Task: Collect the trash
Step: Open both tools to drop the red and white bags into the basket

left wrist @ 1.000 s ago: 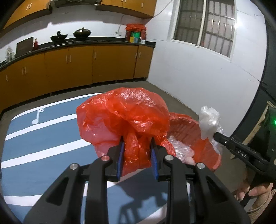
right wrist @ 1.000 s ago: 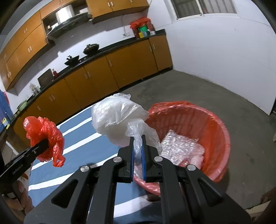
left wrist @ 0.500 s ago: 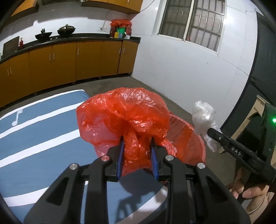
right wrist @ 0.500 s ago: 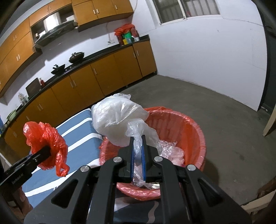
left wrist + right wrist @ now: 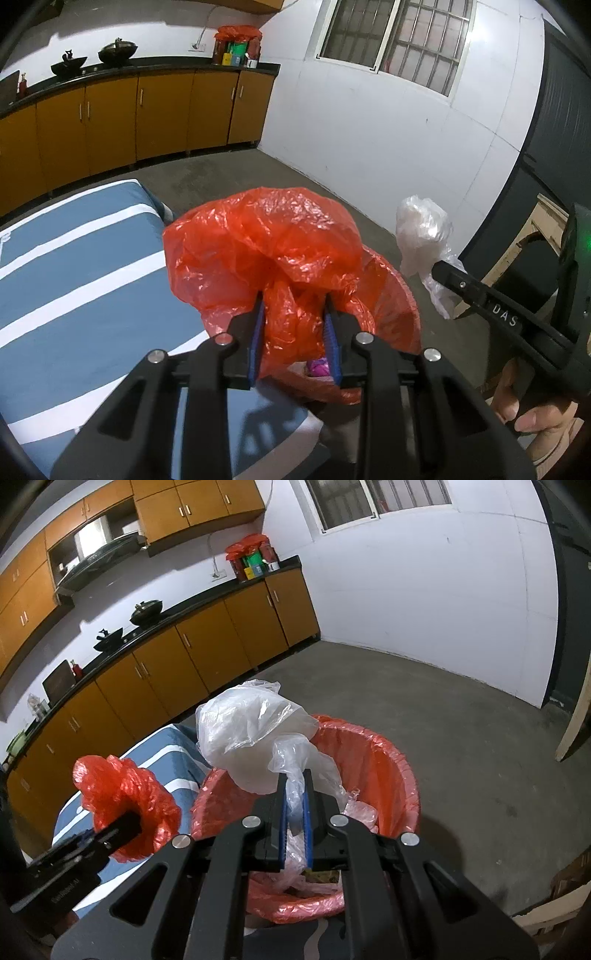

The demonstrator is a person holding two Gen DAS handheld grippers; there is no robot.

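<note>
The left gripper [image 5: 293, 332] has its blue-padded fingers [image 5: 255, 341] clamped on the gathered neck of a red bag [image 5: 264, 247]. The bag is thin, glossy, crinkled plastic, puffed into a loose ball above the fingers and held in the air over the near rim of the bin [image 5: 391, 760].

The right gripper [image 5: 295, 821] has its fingers nearly together, pinching the twisted tail of a clear bag [image 5: 251, 734]. This bag is translucent whitish film, bunched and wrinkled, and hangs above the bin's mouth.

The bin is round, lined with a red liner, and stands on the grey floor [image 5: 461, 716] beside a blue, white-striped mat [image 5: 74, 258]. Clear crumpled plastic [image 5: 360, 810] lies inside it.
</note>
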